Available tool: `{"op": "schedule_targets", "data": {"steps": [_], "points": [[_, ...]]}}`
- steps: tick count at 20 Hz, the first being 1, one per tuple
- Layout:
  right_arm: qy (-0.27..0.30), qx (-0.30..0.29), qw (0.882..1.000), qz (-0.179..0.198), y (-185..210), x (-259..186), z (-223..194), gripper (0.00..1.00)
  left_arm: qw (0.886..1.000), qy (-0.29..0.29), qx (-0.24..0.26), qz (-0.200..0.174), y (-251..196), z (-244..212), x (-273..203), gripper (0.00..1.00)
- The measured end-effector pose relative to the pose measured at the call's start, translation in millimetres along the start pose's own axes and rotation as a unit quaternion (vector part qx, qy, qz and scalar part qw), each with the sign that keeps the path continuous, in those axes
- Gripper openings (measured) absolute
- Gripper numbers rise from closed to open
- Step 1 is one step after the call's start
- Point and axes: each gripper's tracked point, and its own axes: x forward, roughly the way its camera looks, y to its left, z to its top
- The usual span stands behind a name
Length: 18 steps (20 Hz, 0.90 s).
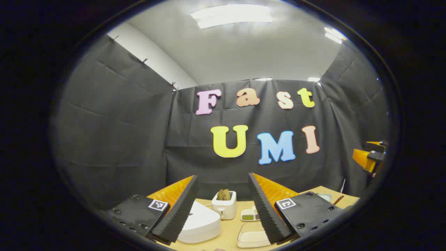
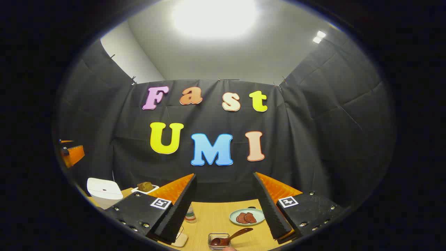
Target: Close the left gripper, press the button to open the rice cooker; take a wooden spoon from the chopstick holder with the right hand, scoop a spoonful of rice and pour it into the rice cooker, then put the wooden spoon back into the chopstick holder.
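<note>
The left gripper (image 1: 223,209) holds its jaws wide apart with nothing between them; the white closed rice cooker (image 1: 200,225) lies just beyond its left finger. The right gripper (image 2: 224,205) is likewise spread and empty, with the brown wooden spoon (image 2: 231,237) resting in a small glass dish (image 2: 218,241) below between its fingers.

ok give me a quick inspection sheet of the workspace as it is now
surface: light wooden table.
job's things: white rice cooker, lid down; wooden spoon resting in a small glass dish.
clutter: toaster holding bread; plate of reddish slices; small bottle; shallow tray.
grippers: left gripper open; right gripper open; neither holds anything.
cables: nothing seen.
surroundings: black cloth walls, ceiling lights.
</note>
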Motion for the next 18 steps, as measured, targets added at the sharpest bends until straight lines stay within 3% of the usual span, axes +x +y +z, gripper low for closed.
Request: {"op": "schedule_targets", "data": {"steps": [9,18], "points": [[0.007,0.013,1.000,0.025,1.8,2.0,-6.5,0.96,1.000,0.001,0.012,0.007,-0.9,-0.2,-3.8,0.99],[-0.001,0.011,1.000,0.013,0.3,-0.9,-0.6,0.96,1.000,-0.001,0.001,0.005,-0.7,0.7,-1.0,0.99]]}}
